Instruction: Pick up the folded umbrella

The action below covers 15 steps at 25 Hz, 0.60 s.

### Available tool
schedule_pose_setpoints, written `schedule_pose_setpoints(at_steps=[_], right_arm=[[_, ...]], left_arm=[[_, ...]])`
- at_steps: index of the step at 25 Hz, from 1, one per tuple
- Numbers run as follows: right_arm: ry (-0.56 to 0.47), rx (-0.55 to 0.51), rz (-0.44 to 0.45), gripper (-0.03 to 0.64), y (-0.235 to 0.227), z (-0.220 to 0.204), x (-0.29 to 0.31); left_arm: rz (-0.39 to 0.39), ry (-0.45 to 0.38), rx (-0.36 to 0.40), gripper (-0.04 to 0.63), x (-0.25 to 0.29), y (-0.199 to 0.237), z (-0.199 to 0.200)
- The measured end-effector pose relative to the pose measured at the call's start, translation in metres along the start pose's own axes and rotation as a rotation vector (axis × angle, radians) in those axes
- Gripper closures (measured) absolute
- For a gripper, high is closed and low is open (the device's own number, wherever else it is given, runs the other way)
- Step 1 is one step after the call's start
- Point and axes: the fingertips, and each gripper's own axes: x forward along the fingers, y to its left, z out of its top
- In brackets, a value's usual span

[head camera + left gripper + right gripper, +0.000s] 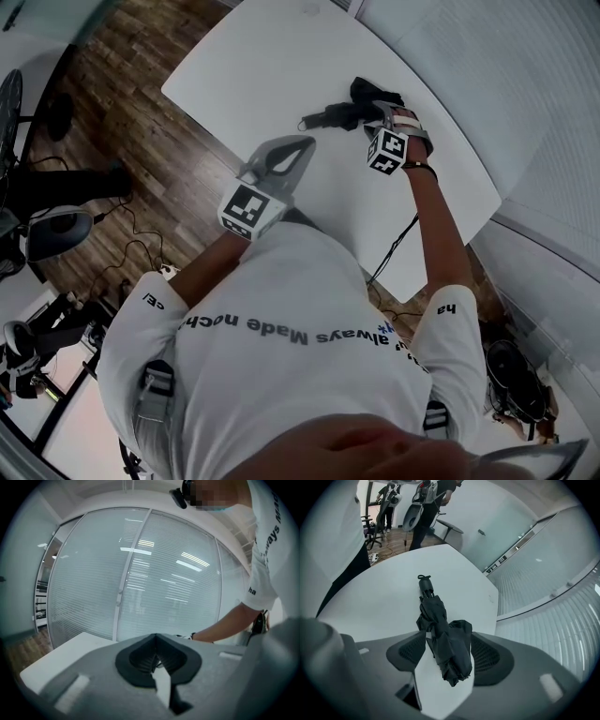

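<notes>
The folded black umbrella [342, 114] lies on the white table [281, 56], its handle toward the table's middle. My right gripper [386, 117] hangs over its bunched canopy end, pointing steeply down. In the right gripper view the umbrella [443, 639] runs away from me between the two dark pads [408, 651], which stand apart on either side of it; the right gripper [447, 654] is open and table [384, 602] shows beside the cloth. My left gripper [295, 148] is held above the table's near edge, away from the umbrella. Its jaws meet at the tip [154, 641] with nothing in them.
A glass wall with blinds [140, 573] runs along the table's far side. Wooden floor [122, 112] lies to the left, with office chairs and gear. A black cable [394, 248] hangs off the table's near edge. People stand beyond the table's far end [431, 494].
</notes>
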Motion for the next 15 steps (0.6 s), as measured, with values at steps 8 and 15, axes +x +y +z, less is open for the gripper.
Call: schedule_pose_setpoints(at_steps=[8, 15], right_arm=[[0.069, -0.018, 0.111, 0.245, 0.005, -0.031, 0.077], [0.106, 0.004, 0.201, 0.224, 0.011, -0.044, 0.102]], left_arm=[[0.027, 0.035, -0.022, 0.592, 0.013, 0.021, -0.03], [0.039, 0.046, -0.039, 0.592, 0.009, 0.026, -0.033]])
